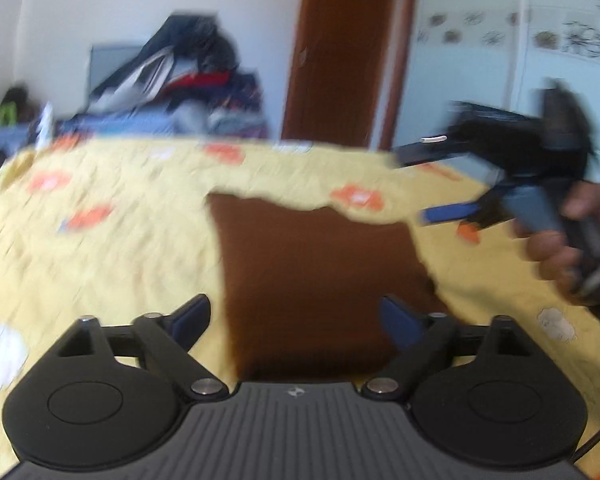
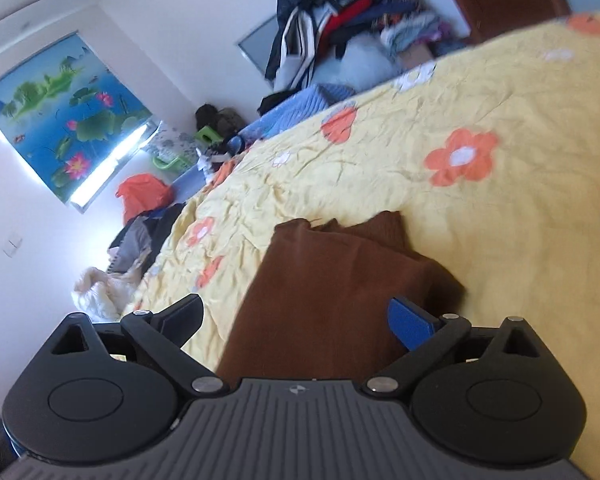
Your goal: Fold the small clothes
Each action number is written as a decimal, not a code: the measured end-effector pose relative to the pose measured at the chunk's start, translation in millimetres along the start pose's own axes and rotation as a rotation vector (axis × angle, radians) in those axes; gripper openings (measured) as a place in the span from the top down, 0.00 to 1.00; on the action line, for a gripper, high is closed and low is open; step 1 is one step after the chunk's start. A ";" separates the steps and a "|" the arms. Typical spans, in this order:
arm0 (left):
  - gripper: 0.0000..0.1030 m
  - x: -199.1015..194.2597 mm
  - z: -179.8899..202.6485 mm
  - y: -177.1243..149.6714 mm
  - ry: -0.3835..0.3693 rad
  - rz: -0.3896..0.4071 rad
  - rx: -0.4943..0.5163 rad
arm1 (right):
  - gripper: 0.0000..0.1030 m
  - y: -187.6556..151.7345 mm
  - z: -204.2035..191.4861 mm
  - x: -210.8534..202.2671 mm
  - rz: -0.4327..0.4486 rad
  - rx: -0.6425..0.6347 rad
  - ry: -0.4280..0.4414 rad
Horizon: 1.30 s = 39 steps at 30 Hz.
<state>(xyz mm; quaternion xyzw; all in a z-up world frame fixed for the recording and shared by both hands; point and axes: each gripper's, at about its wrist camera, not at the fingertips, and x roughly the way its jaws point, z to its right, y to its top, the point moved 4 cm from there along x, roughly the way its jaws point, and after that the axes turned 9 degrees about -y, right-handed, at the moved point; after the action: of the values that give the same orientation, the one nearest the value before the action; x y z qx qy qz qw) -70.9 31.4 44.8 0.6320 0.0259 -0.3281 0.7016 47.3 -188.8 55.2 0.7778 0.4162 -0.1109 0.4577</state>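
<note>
A brown garment (image 1: 320,276) lies folded flat on the yellow flowered bedspread (image 1: 112,252). My left gripper (image 1: 296,316) is open, its fingers spread wide just above the garment's near part, holding nothing. In the right wrist view the same brown garment (image 2: 328,292) lies under my right gripper (image 2: 296,320), which is open and empty, tilted over the near end. The right gripper also shows in the left wrist view (image 1: 432,184), held in a hand at the right, above the bed, jaws apart.
A pile of clothes (image 1: 188,76) sits beyond the far edge of the bed, next to a brown door (image 1: 340,48). In the right wrist view, clothes (image 2: 140,232) lie on the floor beside the bed, under a lotus picture (image 2: 64,116).
</note>
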 end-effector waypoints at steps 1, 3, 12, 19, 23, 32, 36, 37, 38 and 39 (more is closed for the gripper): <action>0.10 15.4 3.0 -1.2 -0.024 -0.048 0.011 | 0.04 4.0 0.4 15.5 -0.033 0.003 0.006; 0.11 51.5 2.9 -11.3 -0.058 -0.199 -0.030 | 0.05 5.1 7.1 52.3 -0.101 -0.035 -0.095; 0.07 71.5 9.5 -22.4 -0.076 -0.226 0.008 | 0.08 -6.5 8.8 66.2 -0.057 -0.110 -0.237; 0.07 69.0 10.5 -23.8 -0.059 -0.221 0.016 | 0.01 -54.6 2.6 -19.8 0.053 -0.143 -0.193; 0.07 62.1 15.1 -22.0 -0.038 -0.221 0.002 | 0.00 -93.1 14.5 -39.5 0.020 -0.177 -0.294; 0.06 17.9 -11.7 -31.5 0.057 -0.154 -0.113 | 0.00 -151.7 20.3 -46.9 0.062 -0.270 -0.460; 0.03 20.0 -23.7 -47.2 0.176 -0.150 -0.170 | 0.00 -167.1 4.5 -28.9 0.097 -0.392 -0.617; 0.02 21.6 -22.8 -49.9 0.206 -0.154 -0.163 | 0.00 -170.0 0.3 -27.1 0.118 -0.397 -0.626; 0.00 22.9 -19.8 -51.3 0.229 -0.153 -0.147 | 0.00 -172.5 -2.7 -26.3 0.121 -0.382 -0.622; 0.00 24.7 -16.8 -50.8 0.242 -0.163 -0.134 | 0.00 -174.4 -5.9 -24.8 0.126 -0.381 -0.635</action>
<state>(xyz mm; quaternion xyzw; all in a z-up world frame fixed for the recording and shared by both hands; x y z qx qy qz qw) -70.2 36.7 -13.9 0.6147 0.1830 -0.3029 0.7049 -100.2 -156.6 -35.9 0.6296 0.2181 -0.2387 0.7065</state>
